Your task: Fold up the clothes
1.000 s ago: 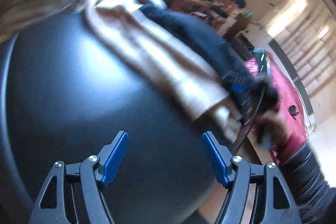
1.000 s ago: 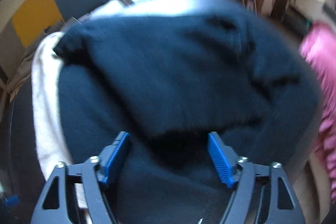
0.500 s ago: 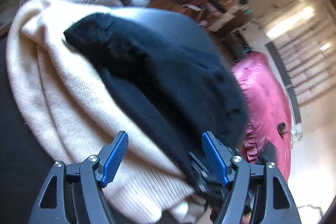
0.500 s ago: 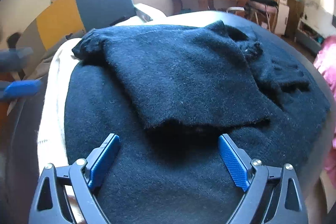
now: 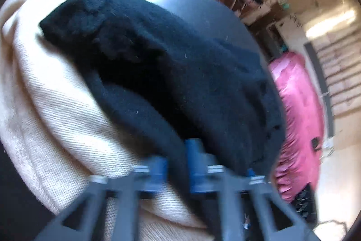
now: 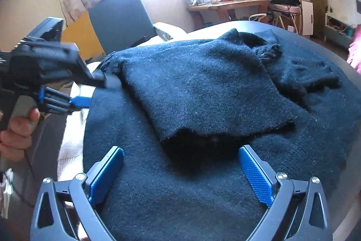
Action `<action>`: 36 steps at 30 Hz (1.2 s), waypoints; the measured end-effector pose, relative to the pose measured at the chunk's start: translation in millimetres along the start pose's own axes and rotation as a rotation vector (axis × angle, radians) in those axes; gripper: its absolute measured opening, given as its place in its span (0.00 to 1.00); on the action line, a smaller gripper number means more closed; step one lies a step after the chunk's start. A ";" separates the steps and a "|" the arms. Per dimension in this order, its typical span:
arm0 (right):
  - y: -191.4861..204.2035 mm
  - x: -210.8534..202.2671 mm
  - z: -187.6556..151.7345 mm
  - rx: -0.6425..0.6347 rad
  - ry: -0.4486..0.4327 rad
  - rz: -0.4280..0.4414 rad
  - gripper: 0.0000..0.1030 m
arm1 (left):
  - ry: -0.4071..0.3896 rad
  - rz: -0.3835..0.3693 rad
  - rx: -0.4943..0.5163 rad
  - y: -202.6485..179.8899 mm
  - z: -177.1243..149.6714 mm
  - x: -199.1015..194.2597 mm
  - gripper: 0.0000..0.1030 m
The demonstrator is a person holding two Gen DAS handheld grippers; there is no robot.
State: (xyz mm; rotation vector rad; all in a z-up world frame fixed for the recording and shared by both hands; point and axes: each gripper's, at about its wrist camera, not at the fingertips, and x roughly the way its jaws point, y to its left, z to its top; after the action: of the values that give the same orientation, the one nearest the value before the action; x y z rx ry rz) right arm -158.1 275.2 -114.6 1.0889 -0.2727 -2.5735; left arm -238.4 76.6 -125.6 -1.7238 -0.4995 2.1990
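Knitwear is spread over a round black table [image 6: 347, 73]: a dark navy sweater [image 6: 203, 94] is laid on top of a cream garment [image 5: 56, 110], with part of the sweater folded back over its own body. The left gripper [image 5: 177, 164] is seen closed at the sweater's left edge, its blue pads [image 5: 158, 169] brought close together with a ridge of navy knit pinched between them; the jaws have just been closing. From the right wrist view, the same gripper [image 6: 108, 83] is seen at the folded corner, held by a hand [image 6: 15, 128]. The right gripper [image 6: 180, 171] is held wide apart just above the sweater's near part, its blue pads [image 6: 106, 175] clear of the fabric and nothing gripped; its jaws have just been opening. A pink cloth [image 5: 300, 119] is seen beyond the table's right edge.
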 end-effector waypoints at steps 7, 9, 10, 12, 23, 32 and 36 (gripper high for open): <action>-3.5 -4.1 5.4 0.018 0.023 0.000 0.99 | -0.152 -0.143 -0.015 9.7 -16.6 -30.3 0.02; -9.2 -14.2 17.5 0.036 -0.015 -0.035 0.99 | -0.199 -0.192 0.017 8.8 -21.9 -48.3 0.02; -14.4 -21.0 26.9 0.043 -0.060 -0.060 0.99 | -0.214 -0.208 0.031 7.8 -25.3 -54.5 0.02; -31.1 -29.1 49.9 0.072 -0.129 -0.113 1.00 | -0.237 -0.228 0.057 5.2 -33.0 -63.0 0.02; -77.7 64.1 107.5 0.080 0.111 -0.213 1.00 | -0.190 -0.254 0.099 -3.1 -41.0 -27.7 0.02; -16.3 39.8 102.9 -0.047 0.049 -0.064 1.00 | -0.128 -0.339 -0.062 38.3 -36.5 3.7 0.22; 14.8 55.3 106.4 -0.153 0.078 -0.097 1.00 | -0.129 -0.278 -0.040 34.4 -31.0 12.1 0.21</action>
State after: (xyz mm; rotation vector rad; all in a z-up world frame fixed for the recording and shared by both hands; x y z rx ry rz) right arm -267.7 245.7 -73.3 1.1690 -0.0038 -2.5787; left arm -211.8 53.8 -158.2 -1.4369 -0.7698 2.1191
